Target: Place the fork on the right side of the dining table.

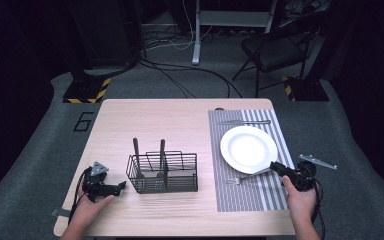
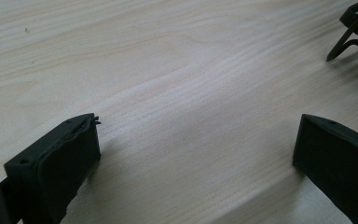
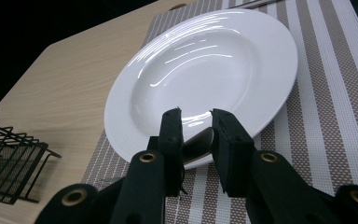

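Gripping fork point(image 1: 247, 177) handle w/ right gripper point(image 3: 195, 122) by plate point(image 3: 242, 42); left gripper point(image 2: 193, 154) wide.

**Around the desk**

Beyond the desk point(image 1: 180, 120), a black folding chair point(image 1: 272, 50) stands on the grey carpet at 1 o'clock. Loose cables point(image 1: 180, 75) trail across the floor at 12 o'clock. A black-and-yellow striped base point(image 1: 86, 92) sits at 11 o'clock, another point(image 1: 305, 90) at 2 o'clock.
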{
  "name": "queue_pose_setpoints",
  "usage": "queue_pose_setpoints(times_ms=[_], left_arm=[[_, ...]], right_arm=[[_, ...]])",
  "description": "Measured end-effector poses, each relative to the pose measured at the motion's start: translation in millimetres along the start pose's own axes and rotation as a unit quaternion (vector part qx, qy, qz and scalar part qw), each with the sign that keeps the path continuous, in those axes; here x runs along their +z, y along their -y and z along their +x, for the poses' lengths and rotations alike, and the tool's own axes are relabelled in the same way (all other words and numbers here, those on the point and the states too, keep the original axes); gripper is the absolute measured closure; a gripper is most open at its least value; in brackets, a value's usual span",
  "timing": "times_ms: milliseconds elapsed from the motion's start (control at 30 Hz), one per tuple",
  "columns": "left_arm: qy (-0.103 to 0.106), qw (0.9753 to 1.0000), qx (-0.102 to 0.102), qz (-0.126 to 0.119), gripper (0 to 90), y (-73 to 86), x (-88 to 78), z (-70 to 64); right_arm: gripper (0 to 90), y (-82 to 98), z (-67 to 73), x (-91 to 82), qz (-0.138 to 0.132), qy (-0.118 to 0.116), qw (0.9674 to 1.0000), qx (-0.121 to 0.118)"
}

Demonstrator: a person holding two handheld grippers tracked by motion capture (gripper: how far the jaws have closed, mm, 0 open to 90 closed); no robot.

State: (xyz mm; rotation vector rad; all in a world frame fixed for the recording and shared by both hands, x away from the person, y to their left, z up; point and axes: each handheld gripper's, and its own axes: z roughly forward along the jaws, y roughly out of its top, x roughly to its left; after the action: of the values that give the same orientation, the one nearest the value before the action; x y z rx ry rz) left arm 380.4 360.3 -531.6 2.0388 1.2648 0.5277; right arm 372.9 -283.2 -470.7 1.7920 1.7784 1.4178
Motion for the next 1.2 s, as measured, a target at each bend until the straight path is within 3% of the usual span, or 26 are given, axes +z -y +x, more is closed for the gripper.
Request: queue_pose_setpoints(times_ms=[167,333,533,933,1200], left_arm=[[0.000,1.0000,0.000,0.000,0.2,0.0,0.0,0.0],[0.000,1.0000,0.000,0.000,0.2,0.0,0.0,0.0],[0.000,1.0000,0.000,0.000,0.2,0.0,0.0,0.0],[0.000,1.0000,0.000,0.000,0.2,0.0,0.0,0.0],[0.000,1.0000,0.000,0.000,0.2,0.0,0.0,0.1]], right_arm=[[72.0,6.2,-10.7,1.8,0.006,-0.001,0.9996,0.029],[69.6,9.8,-16.9,4.5,0.011,0.013,0.9996,0.021],[67.9,13.3,-24.8,8.3,0.023,0.019,0.9990,0.032],[63.7,17.8,-33.5,15.5,0.045,0.034,0.9980,0.027],[57.8,17.1,-32.3,19.0,0.052,0.058,0.9969,0.000]])
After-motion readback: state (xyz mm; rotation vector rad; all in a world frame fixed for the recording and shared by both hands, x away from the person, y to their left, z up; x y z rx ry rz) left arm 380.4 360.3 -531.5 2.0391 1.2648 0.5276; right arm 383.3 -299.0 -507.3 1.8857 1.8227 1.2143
